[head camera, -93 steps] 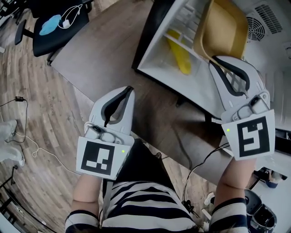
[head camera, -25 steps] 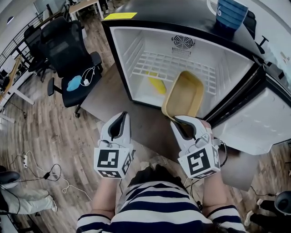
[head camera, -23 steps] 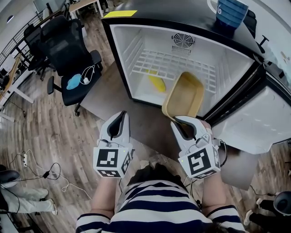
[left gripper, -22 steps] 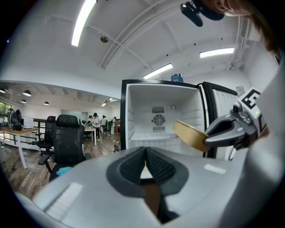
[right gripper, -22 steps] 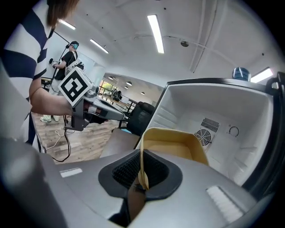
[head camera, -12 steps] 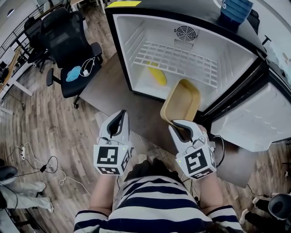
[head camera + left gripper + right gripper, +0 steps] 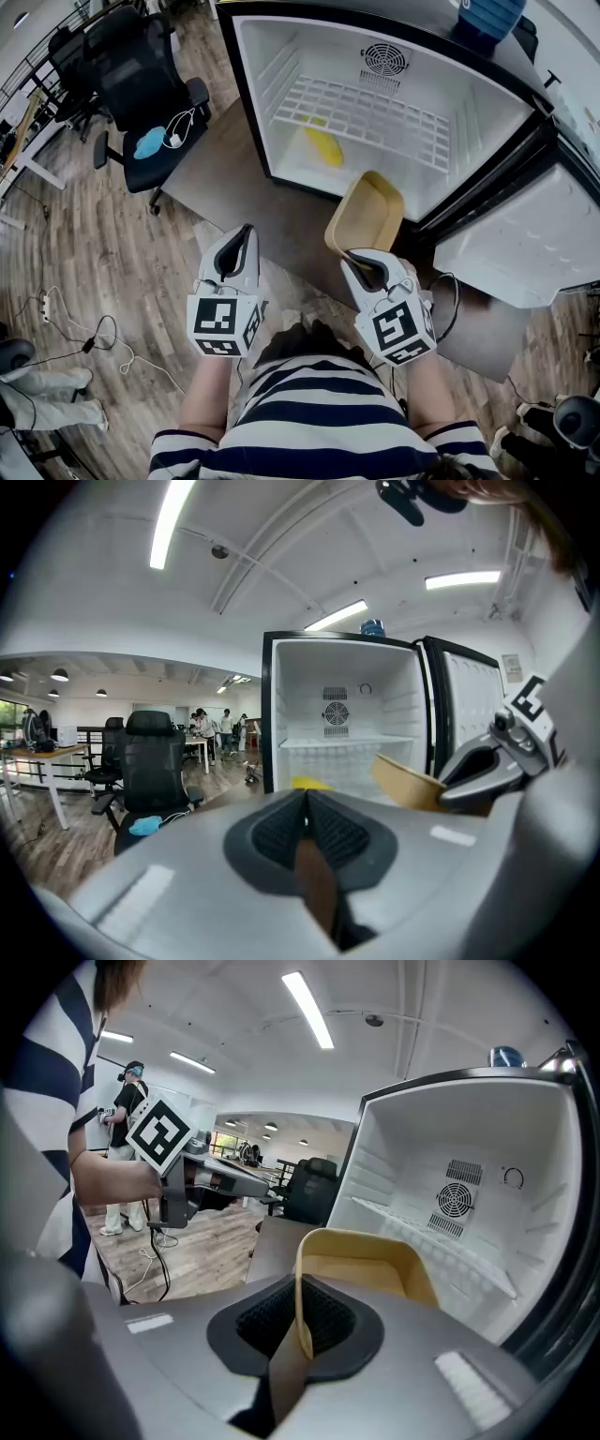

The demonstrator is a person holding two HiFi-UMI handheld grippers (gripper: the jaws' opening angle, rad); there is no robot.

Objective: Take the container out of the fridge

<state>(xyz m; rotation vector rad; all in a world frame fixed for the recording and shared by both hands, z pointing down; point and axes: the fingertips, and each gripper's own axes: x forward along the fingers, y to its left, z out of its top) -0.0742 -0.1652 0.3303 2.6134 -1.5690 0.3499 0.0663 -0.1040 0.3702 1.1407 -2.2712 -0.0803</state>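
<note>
R gripper (image 7: 298, 1321) jaws clamped on thin side wall of tan container (image 7: 370, 1274), in front of open fridge (image 7: 403, 1147). White interior w/ wire shelf (image 7: 441, 1246), fan vent (image 7: 456, 1200) on back wall. L gripper (image 7: 262, 1183) at left, marker cube facing cam.

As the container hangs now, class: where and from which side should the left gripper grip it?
Probably the container by its left rim, from the left: its thin wall suits a pinch, the right gripper clamps the near rim, and the shut left gripper is nearest.

Both arms out front, side by side. The left tongs (image 7: 246, 231) are squeezed together, empty. The right tongs (image 7: 354, 257) clamp the tan plastic container (image 7: 366, 214) by its rim.
</note>
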